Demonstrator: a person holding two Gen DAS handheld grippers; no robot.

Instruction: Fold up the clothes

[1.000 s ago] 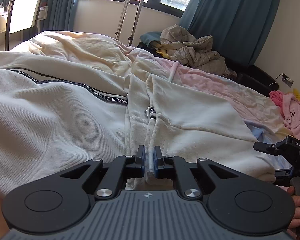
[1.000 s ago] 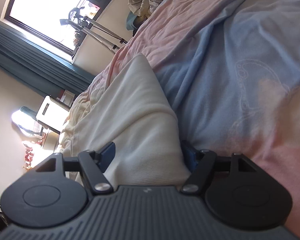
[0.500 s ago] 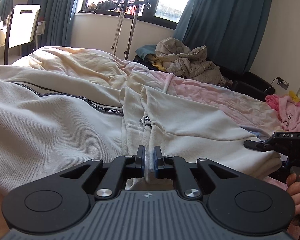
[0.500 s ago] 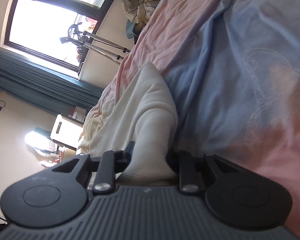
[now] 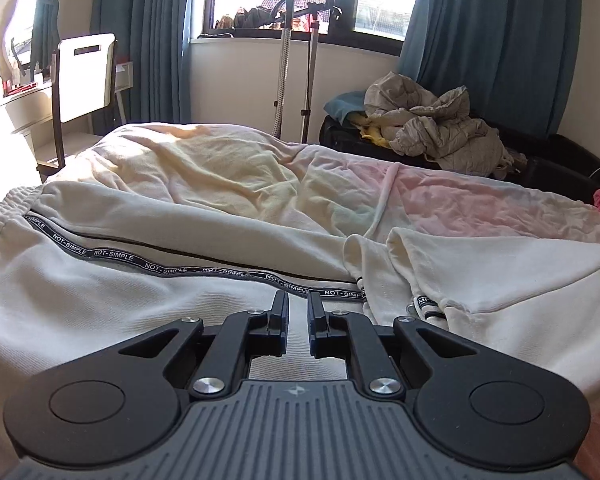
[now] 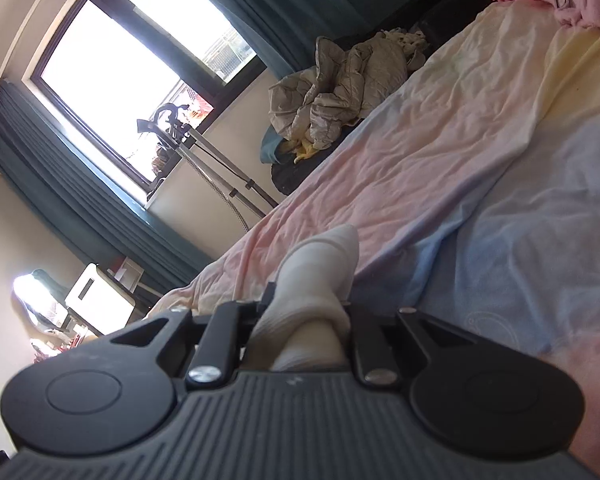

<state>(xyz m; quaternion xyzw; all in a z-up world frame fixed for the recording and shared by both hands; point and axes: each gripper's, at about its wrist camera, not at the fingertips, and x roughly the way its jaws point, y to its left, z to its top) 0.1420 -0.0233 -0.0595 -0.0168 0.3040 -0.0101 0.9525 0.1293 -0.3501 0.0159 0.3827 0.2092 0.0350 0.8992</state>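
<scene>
The cream trousers (image 5: 112, 280) lie spread across the bed (image 5: 480, 208), running off the frame's left and right edges, so their full outline stays hidden. One printed band (image 5: 112, 257) runs along them. The left gripper (image 5: 298, 312) is clenched, and whether cloth sits between its fingers is hard to make out. The right gripper (image 6: 306, 312) is closing — a bunched fold of the trousers fills its jaws, hiding the pads.

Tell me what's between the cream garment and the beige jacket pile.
Only wrinkled pastel bedsheet, yellow fading to pink, lies between the cream garment and the beige jacket pile. Clearest in the left wrist view.
</scene>
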